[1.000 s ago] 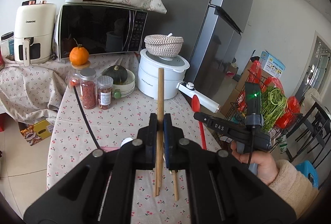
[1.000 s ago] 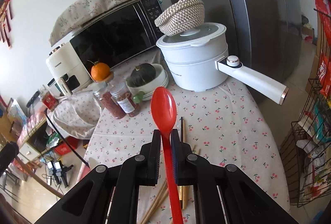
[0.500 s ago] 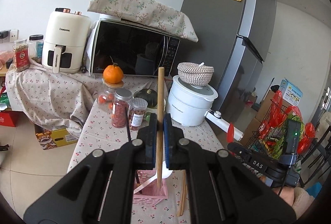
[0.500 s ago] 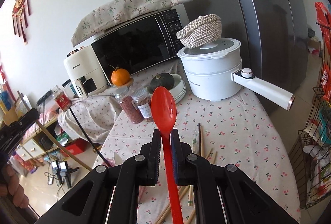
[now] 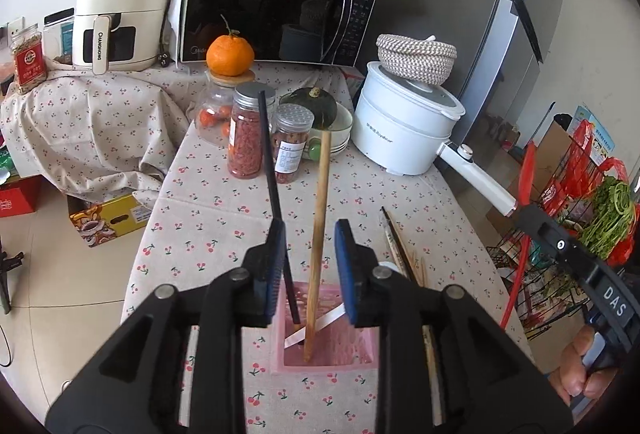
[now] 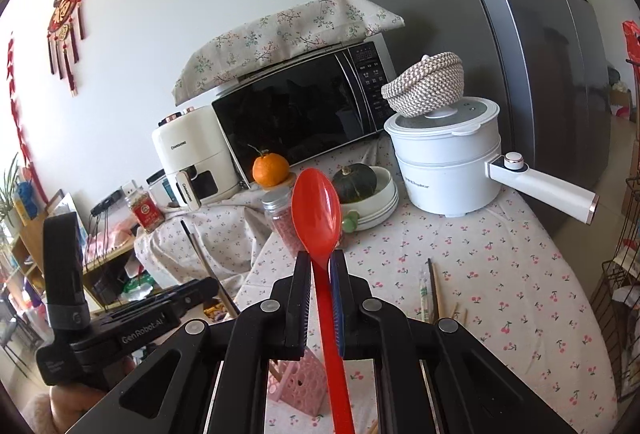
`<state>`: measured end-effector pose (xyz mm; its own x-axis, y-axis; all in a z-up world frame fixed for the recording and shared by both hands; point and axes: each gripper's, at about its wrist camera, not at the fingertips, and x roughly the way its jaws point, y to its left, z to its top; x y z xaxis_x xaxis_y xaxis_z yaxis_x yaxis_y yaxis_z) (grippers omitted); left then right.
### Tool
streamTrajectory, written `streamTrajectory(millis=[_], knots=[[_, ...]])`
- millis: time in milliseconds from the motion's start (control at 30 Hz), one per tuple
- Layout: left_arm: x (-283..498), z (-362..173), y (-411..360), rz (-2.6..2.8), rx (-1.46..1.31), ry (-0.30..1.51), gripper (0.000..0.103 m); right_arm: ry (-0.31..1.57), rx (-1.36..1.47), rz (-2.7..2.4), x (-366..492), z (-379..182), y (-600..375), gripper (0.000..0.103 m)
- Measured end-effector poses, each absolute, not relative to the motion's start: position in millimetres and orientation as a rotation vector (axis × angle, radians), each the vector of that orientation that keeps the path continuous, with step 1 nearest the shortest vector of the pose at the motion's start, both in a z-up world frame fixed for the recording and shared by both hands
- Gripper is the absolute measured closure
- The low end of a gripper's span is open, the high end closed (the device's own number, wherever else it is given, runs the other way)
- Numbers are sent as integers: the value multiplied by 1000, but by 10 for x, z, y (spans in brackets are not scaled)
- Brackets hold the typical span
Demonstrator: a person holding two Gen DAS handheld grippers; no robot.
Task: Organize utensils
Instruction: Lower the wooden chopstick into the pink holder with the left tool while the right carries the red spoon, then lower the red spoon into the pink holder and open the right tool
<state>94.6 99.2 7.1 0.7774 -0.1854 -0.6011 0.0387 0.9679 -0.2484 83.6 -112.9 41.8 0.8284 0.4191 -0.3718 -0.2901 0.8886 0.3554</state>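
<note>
One pale wooden chopstick (image 5: 320,234), red spoon (image 6: 316,218)

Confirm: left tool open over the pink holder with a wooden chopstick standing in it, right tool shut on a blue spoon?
Not quite. The spoon in the right tool is red, as the right wrist view shows. The rest holds: the left tool is open over the pink holder, wooden chopstick standing in it.

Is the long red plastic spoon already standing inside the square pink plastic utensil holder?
No. The long red plastic spoon is clamped upright in the right tongs, above the square pink plastic utensil holder.
</note>
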Motion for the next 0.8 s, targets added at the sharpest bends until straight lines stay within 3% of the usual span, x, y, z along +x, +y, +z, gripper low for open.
streamTrajectory(millis=[233, 800], knots=[[811, 194, 1319, -78, -319, 686, 46, 385, 427, 384, 840, 430, -819, 93], [816, -16, 1625, -12, -310, 831, 44, 202, 444, 134, 768, -60, -276, 92]])
